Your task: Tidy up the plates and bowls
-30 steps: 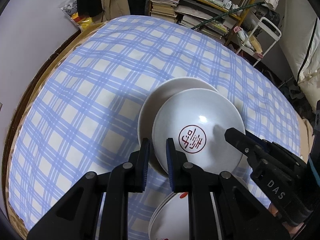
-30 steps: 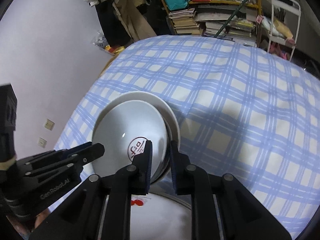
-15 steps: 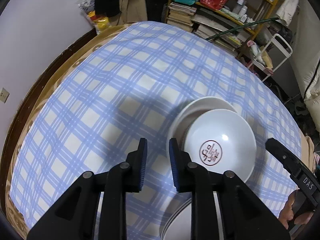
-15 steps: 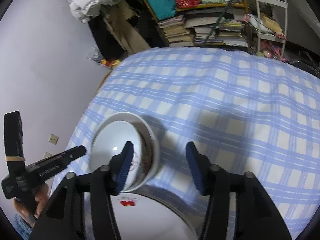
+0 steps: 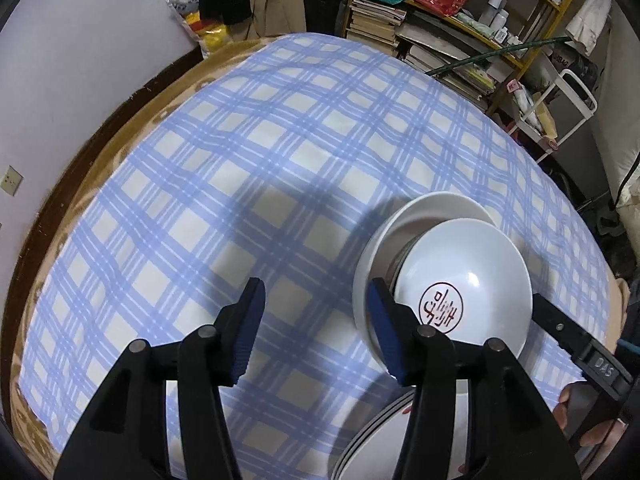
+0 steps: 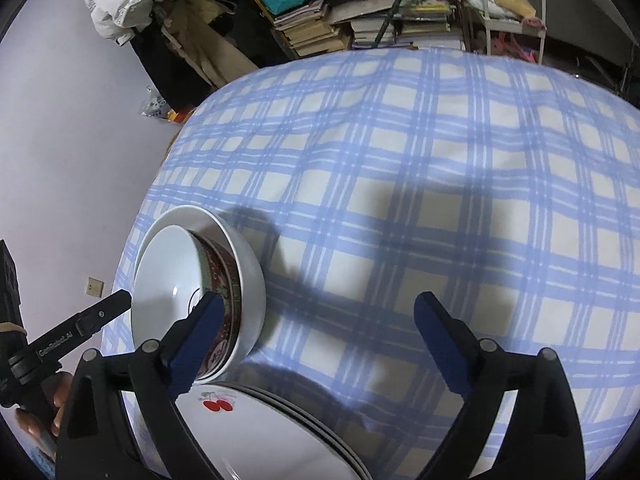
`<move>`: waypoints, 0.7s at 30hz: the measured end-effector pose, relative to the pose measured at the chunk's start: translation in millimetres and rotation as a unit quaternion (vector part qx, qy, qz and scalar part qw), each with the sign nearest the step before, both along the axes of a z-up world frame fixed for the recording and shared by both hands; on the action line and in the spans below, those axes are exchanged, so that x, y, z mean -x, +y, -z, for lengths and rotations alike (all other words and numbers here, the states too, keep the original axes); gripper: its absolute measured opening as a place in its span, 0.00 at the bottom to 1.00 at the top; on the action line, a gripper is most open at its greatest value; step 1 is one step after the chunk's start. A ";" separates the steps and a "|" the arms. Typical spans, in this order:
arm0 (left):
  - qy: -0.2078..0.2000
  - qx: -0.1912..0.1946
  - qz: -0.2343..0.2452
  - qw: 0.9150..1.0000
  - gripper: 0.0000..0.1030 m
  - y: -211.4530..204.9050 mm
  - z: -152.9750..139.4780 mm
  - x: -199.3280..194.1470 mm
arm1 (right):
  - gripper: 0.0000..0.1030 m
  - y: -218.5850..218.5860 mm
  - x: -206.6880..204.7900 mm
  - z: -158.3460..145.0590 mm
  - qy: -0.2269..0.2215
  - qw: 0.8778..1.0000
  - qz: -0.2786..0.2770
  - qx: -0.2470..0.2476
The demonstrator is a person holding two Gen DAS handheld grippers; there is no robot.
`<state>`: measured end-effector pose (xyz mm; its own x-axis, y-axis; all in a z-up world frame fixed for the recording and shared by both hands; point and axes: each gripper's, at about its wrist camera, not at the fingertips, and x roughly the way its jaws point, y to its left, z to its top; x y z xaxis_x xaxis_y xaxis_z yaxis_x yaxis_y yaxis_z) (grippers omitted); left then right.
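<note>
Left hand-held gripper (image 5: 316, 322) spread wide, holding nothing, above the blue-and-white checked cloth (image 5: 256, 184) on the bench. Right hand-held gripper (image 6: 320, 344) also spread, empty. White bowl with a red seal mark inside and a red patterned outer wall (image 5: 466, 286) sits nested, tilted, in a larger plain white bowl (image 5: 420, 210). Just beside them, at the near edge, a stack of white plates with a cherry print (image 6: 256, 436). Neither gripper touches the bowls.
</note>
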<state>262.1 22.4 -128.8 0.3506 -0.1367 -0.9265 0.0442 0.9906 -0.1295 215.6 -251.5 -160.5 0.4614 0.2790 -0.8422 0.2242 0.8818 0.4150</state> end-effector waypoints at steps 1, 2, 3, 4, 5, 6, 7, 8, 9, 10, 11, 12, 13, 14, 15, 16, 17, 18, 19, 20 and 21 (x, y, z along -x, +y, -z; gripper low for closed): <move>0.002 0.007 0.001 1.000 0.51 0.0 0.2 -0.3 | 0.97 0.1 -0.5 1.8 0.001 1.000 0.000 -0.004; 0.004 0.013 0.001 1.000 0.51 0.1 0.4 -0.8 | 0.97 -0.2 -1.5 3.9 0.003 1.000 0.001 -0.009; 0.004 0.013 0.001 1.000 0.50 0.0 0.5 -0.9 | 0.97 0.0 -1.6 4.8 0.003 1.000 0.002 -0.012; 0.003 0.010 0.000 1.000 0.51 -0.5 0.7 -1.1 | 0.97 -0.1 -1.8 5.8 0.003 1.000 0.002 -0.014; 0.003 0.005 -0.001 1.000 0.51 -1.0 1.4 -1.5 | 0.97 -0.1 -2.4 7.3 0.005 1.000 0.003 -0.015; 0.004 0.004 -0.002 1.000 0.51 -1.3 2.1 -1.8 | 0.97 -0.1 -2.5 8.8 0.006 1.000 0.003 -0.016; 0.006 0.003 -0.003 1.000 0.51 -1.3 3.2 -2.2 | 0.97 0.7 -3.4 10.4 0.008 1.000 0.003 -0.016; 0.008 0.004 -0.003 1.000 0.51 -1.4 4.5 -2.6 | 0.97 1.0 -3.7 11.3 0.008 1.000 0.003 -0.016; 0.010 0.004 -0.003 1.000 0.51 -1.9 5.3 -2.9 | 0.97 1.1 -3.8 12.3 0.009 1.000 0.004 -0.016; 0.011 0.003 -0.002 1.000 0.51 -2.1 5.9 -3.2 | 0.97 1.0 -3.8 12.8 0.011 1.000 0.005 -0.016; 0.011 0.002 -0.002 1.000 0.51 -2.7 6.4 -3.1 | 0.97 1.1 -4.1 13.4 0.011 1.000 0.005 -0.017; 0.011 0.000 -0.002 1.000 0.51 -3.0 6.8 -3.1 | 0.97 1.0 -4.3 13.9 0.012 1.000 0.006 -0.019; 0.011 -0.001 -0.002 1.000 0.51 -3.3 7.2 -3.2 | 0.97 1.2 -5.3 14.2 0.012 1.000 0.007 -0.020; 0.013 -0.001 -0.002 1.000 0.51 -3.5 7.6 -3.3 | 0.97 0.7 -5.2 14.5 0.011 1.000 0.007 -0.021; 0.014 -0.001 -0.002 1.000 0.51 -3.6 8.2 -3.5 | 0.97 0.0 -6.1 15.6 0.011 1.000 0.008 -0.023; 0.015 -0.001 -0.002 1.000 0.51 -3.6 8.7 -3.8 | 0.97 -0.6 -6.3 16.1 0.012 1.000 0.009 -0.024; 0.017 -0.001 -0.004 1.000 0.51 -3.6 9.5 -4.0 | 0.97 -1.0 -6.5 17.0 0.012 1.000 0.011 -0.027; 0.018 -0.002 -0.005 1.000 0.51 -3.5 10.0 -4.0 | 0.97 -1.6 -6.6 18.2 0.012 0.999 0.012 -0.030; 0.019 -0.001 -0.005 1.000 0.51 -3.2 10.5 -4.1 | 0.97 -2.2 -6.7 19.1 0.013 0.999 0.013 -0.031; 0.020 0.000 -0.005 1.000 0.51 -2.6 11.1 -4.3 | 0.97 -2.7 -6.9 20.1 0.013 0.999 0.014 -0.032; 0.021 0.001 -0.006 1.000 0.51 -2.5 11.5 -4.5 | 0.97 -3.1 -6.4 20.7 0.015 0.999 0.015 -0.032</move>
